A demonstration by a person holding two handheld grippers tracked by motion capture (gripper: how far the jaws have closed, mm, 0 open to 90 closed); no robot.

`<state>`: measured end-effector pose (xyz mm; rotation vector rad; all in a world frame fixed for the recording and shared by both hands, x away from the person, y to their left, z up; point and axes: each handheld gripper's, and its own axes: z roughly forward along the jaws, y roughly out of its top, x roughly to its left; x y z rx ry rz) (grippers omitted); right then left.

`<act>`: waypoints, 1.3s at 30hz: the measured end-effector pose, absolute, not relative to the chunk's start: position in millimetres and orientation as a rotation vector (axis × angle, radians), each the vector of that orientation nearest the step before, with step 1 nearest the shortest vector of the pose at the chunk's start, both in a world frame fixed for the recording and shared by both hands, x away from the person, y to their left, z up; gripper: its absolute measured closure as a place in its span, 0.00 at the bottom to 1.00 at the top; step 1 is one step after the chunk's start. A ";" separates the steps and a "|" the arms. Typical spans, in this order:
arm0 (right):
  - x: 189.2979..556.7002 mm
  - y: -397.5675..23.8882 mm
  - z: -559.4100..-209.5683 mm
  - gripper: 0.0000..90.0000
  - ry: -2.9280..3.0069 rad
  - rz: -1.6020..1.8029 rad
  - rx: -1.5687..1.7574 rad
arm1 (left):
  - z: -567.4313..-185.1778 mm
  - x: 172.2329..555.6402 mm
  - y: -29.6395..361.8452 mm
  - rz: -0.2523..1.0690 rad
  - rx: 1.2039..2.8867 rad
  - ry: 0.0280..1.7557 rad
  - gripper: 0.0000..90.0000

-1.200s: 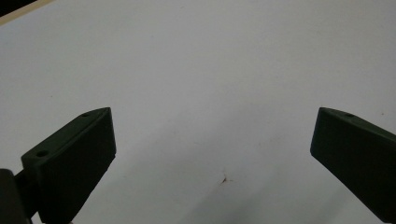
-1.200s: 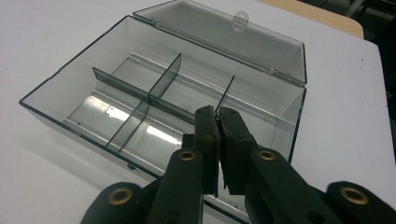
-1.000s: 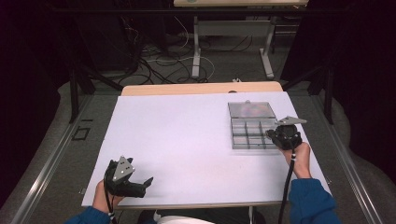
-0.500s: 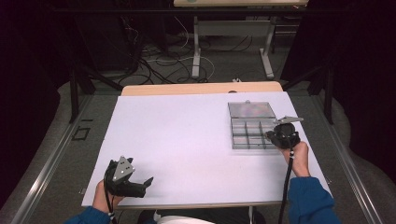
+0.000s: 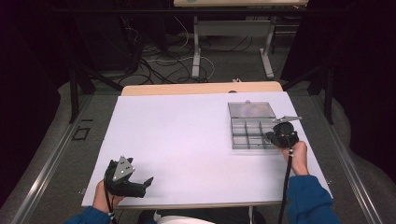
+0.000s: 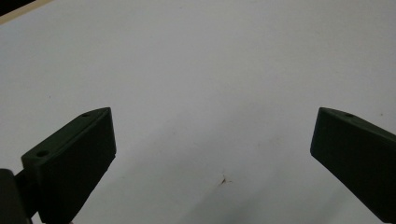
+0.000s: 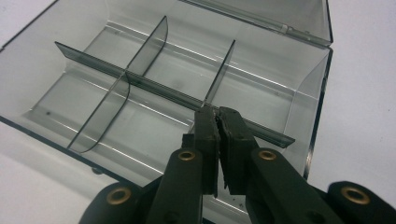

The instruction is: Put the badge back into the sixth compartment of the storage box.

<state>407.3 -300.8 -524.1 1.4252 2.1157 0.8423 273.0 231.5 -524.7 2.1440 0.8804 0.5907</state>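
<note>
A clear plastic box (image 7: 177, 88) with thin dividers inside is sitting on the right side of the white table (image 5: 187, 135), with its lid (image 5: 251, 110) lying open and flat behind it. The right gripper (image 7: 217, 122) is reaching into the box from the near right edge, and its two black jaws are pressed together. Their tips are meeting right at the long middle divider (image 7: 154, 86), near the spot where a short cross divider (image 7: 219, 72) joins it. It looks like the tips are pinching the top edge of that long divider, though the grip is hard to see clearly. In the high view the box (image 5: 250, 133) is lying just in front of the person's right hand (image 5: 296, 151). The left gripper (image 5: 140, 185) is resting far away at the near left corner of the table, and its jaws are standing wide open with only bare table between them.
</note>
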 end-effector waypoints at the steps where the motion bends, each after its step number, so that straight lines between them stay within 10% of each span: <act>1: 407.9 -301.2 -524.8 0.96 2.119 0.845 1.427 | -524.9 273.0 231.4 0.592 2.141 0.880 0.00; 28: 410.7 -303.9 -529.5 0.95 2.110 0.823 1.464 | -524.4 272.7 231.7 0.585 2.146 0.879 0.00; 39: 406.4 -307.1 -524.9 0.77 2.069 0.791 1.440 | -524.5 272.1 231.6 0.583 2.134 0.883 0.00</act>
